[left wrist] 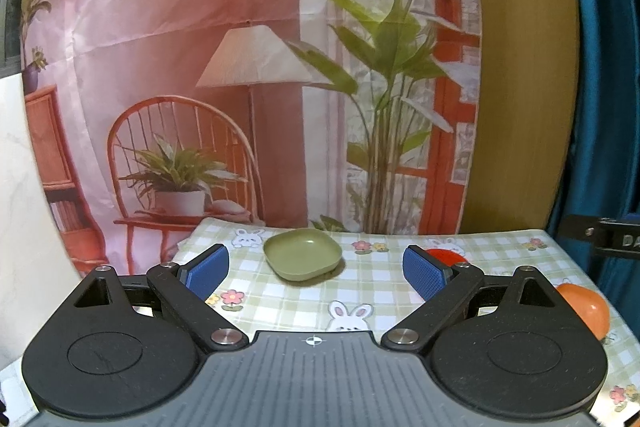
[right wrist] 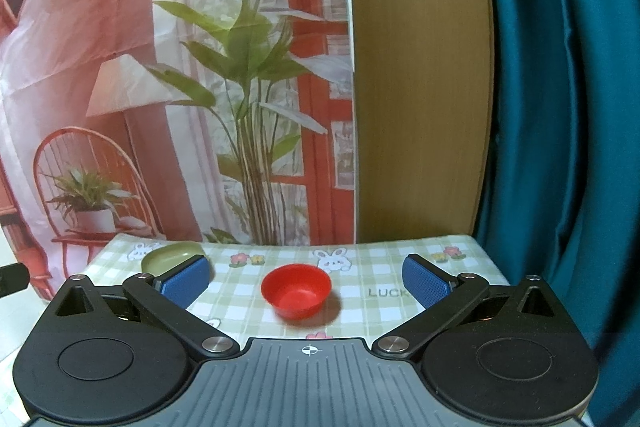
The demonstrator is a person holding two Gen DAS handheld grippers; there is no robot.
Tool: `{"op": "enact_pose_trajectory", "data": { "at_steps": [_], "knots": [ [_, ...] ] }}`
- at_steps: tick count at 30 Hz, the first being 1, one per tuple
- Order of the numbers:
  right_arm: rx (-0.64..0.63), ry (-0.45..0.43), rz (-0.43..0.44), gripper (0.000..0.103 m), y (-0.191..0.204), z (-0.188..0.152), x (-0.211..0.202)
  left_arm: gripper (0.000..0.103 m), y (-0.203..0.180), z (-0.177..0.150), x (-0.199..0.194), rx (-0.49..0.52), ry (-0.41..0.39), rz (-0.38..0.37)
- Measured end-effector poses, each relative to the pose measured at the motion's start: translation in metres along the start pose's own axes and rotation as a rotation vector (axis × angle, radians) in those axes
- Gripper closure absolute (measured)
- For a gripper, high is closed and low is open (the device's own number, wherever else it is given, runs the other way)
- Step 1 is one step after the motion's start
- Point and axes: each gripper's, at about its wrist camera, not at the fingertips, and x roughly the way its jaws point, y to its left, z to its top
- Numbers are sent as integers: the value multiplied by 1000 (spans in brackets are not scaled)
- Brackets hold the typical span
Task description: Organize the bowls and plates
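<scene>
Plates and bowls on view number three. One green squarish dish sits toward the far edge of the checked tablecloth, directly ahead of the left gripper. One red bowl stands upright mid-table, ahead of the right gripper. One orange piece lies at the right edge of the left wrist view, half hidden by the gripper linkage; whether it is a bowl or a plate cannot be told.

Both grippers have their jaws spread wide and hold nothing. Neither touches any dish; each hovers short of its target.

Risks noted, as judgement:

1. The green dish lies close to the back edge of the table. A forward push during the approach could slide it off toward the printed backdrop.
2. The tablecloth is loose and wrinkled at the far left corner. A fingertip dragging on it could shift the cloth and everything on it.
3. The red bowl looks light and smooth-walled. A pinch on the rim from one side only may tip it or let it slip out on the lift.
4. The orange piece sits near the right table edge beneath the left gripper's linkage. A sideways swing of that gripper could knock it over the edge.
5. The two grippers work close together, and the green dish shows in the right wrist view just behind the right gripper's left pad; crossing paths could cause a collision.
</scene>
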Motion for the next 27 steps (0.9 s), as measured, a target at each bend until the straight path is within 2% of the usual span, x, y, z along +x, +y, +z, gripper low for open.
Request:
{"op": "enact_pose_trajectory", "data": {
  "at_steps": [5,13,17,21,27],
  "knots": [
    [-9,-11,35,1,-3,3,15,8,9,11,14,3,-19,20],
    [1,21,80,4,9,0,51,8,30,20,45,62,11,59],
    [5,51,119,7,22,-11,72,8,47,13,64,79,52,69],
    [-20,95,123,11,40,-22,95,9,68,-1,85,97,123,105],
    [-22,164,221,17,75,-39,120,10,114,-21,104,44,178,124]
  ]
}}
